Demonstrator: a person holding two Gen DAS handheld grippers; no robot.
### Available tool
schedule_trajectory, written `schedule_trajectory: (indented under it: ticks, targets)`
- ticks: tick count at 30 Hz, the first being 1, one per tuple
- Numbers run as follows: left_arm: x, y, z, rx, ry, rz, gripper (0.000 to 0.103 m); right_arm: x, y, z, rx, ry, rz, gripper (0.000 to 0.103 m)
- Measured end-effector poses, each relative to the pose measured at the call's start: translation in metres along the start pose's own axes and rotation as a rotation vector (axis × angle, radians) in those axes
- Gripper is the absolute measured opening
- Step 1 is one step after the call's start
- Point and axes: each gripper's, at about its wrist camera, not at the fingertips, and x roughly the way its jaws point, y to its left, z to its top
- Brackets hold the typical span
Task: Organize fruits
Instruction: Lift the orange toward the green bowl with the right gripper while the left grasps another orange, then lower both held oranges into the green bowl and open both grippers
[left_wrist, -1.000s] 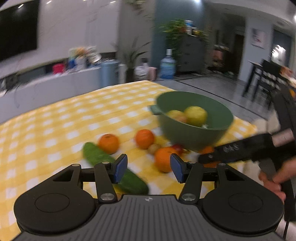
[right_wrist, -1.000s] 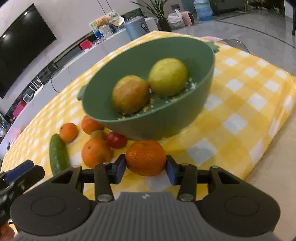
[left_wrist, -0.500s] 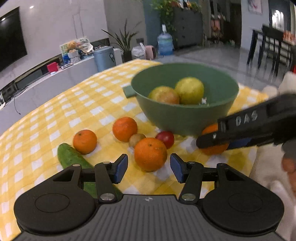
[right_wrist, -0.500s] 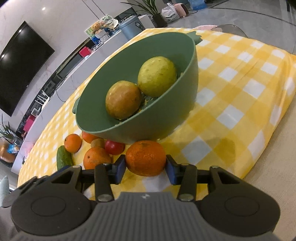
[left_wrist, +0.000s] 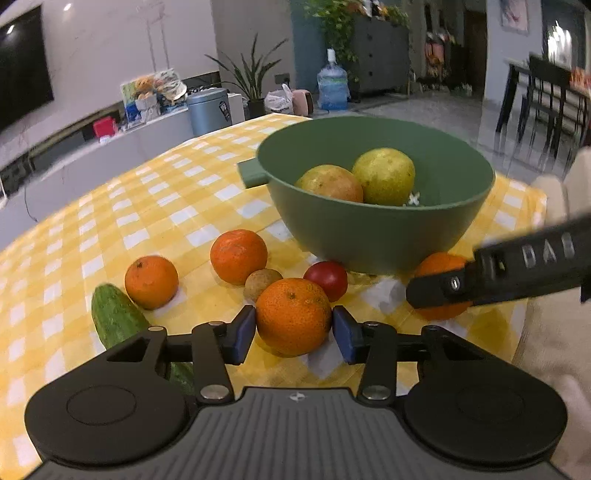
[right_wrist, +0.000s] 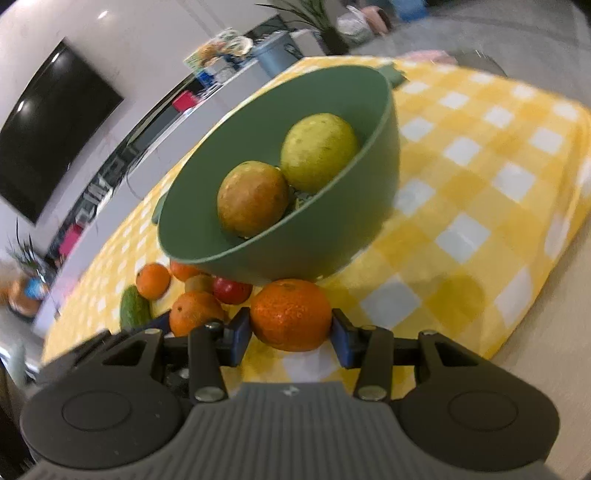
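Two fruits already lie in my green bowl (left_wrist: 373, 236), which sits toward the worktop's right edge. My right claw (right_wrist: 291, 330) grips an orange (right_wrist: 291, 314) just in front of the bowl; my left claw (left_wrist: 293, 332) has just been closing around another orange (left_wrist: 293, 315), pads about touching it. Two more oranges, a tomato (left_wrist: 327, 278), a small brown fruit (left_wrist: 260, 282) and a cucumber (left_wrist: 114, 315) remain on the cloth.
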Motion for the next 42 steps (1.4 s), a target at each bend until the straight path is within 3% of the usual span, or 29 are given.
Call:
schedule_trajectory:
  ticks: [3, 8, 13, 16, 17, 20, 22, 25, 31, 35, 42]
  targets:
    - [-0.011, 0.015, -0.005, -0.117, -0.017, -0.093, 0.051, -0.004, -0.001, -0.001, -0.032, 0.013, 0.069, 0.043]
    - [-0.046, 0.016, -0.003, -0.132, -0.103, -0.155, 0.051, -0.029, 0.000, 0.006, -0.034, -0.031, 0.280, 0.043]
    - [-0.075, 0.023, 0.020, -0.255, -0.155, -0.326, 0.051, -0.069, -0.007, 0.021, 0.063, -0.198, 0.466, 0.043]
    - [-0.078, 0.018, 0.043, -0.292, -0.145, -0.363, 0.051, -0.090, -0.011, 0.025, 0.121, -0.319, 0.419, 0.043]
    - [-0.075, 0.017, 0.050, -0.317, -0.136, -0.371, 0.051, -0.107, -0.005, 0.024, 0.086, -0.457, 0.292, 0.043]
    - [-0.057, 0.017, 0.072, -0.395, -0.111, -0.443, 0.051, -0.115, 0.000, 0.024, 0.046, -0.510, 0.244, 0.043]
    - [-0.041, 0.015, 0.085, -0.442, -0.083, -0.453, 0.051, -0.115, -0.001, 0.026, 0.078, -0.524, 0.245, 0.043]
    - [-0.015, 0.015, 0.095, -0.494, -0.029, -0.388, 0.051, -0.106, -0.004, 0.030, 0.161, -0.520, 0.230, 0.043]
    - [0.020, 0.017, 0.084, -0.437, 0.085, -0.355, 0.051, -0.082, -0.008, 0.036, 0.173, -0.498, 0.220, 0.043]
    - [0.025, 0.019, 0.083, -0.403, 0.065, -0.326, 0.051, -0.064, -0.016, 0.040, 0.249, -0.437, 0.279, 0.043]
    - [0.013, 0.033, 0.078, -0.428, 0.015, -0.368, 0.054, -0.039, 0.001, 0.058, 0.180, -0.315, 0.091, 0.043]
